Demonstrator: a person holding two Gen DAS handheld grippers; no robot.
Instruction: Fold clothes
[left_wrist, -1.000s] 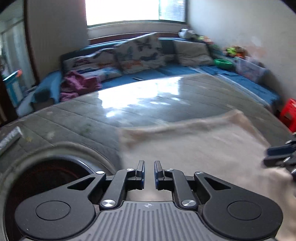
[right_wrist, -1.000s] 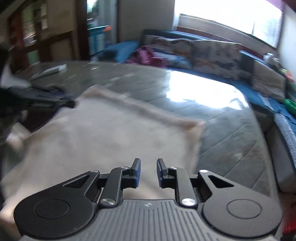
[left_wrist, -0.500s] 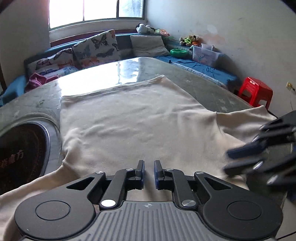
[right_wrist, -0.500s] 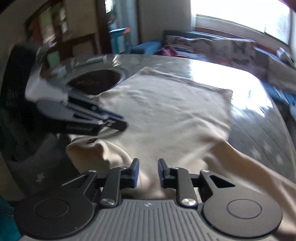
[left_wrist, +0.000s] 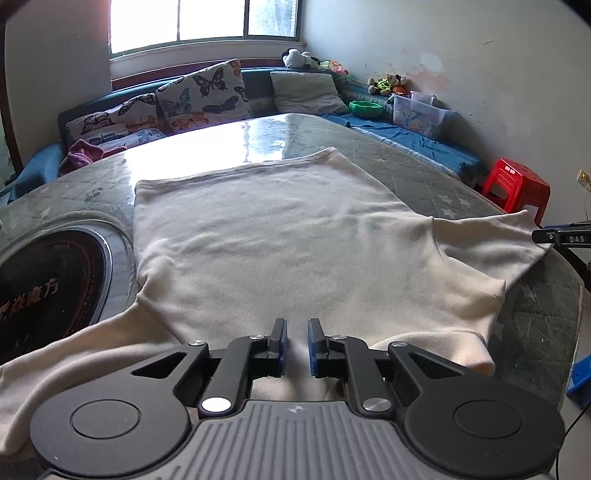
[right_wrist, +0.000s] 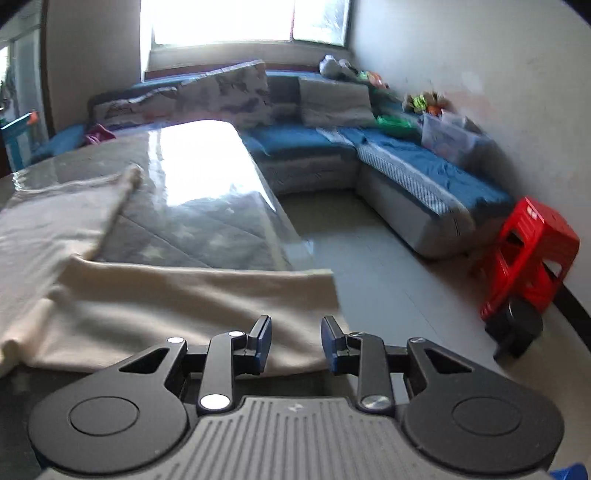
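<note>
A cream long-sleeved top (left_wrist: 280, 236) lies spread flat on the quilted table (left_wrist: 436, 184), sleeves out to both sides. My left gripper (left_wrist: 295, 345) hovers over its near edge, jaws a narrow gap apart with nothing between them. My right gripper (right_wrist: 294, 343) is open and empty over the end of the right sleeve (right_wrist: 184, 299), which reaches the table's right edge. The right gripper's tip also shows in the left wrist view (left_wrist: 561, 236) beside the sleeve end.
A round dark hob (left_wrist: 48, 280) is set into the table at the left. A blue sofa (right_wrist: 406, 166) with cushions runs along the far wall and right wall. A red stool (right_wrist: 528, 258) stands on the floor at the right.
My right gripper has swung from the shirt's middle out to the right sleeve end and opened wider. My left gripper has steadied over the near edge, gap unchanged.
</note>
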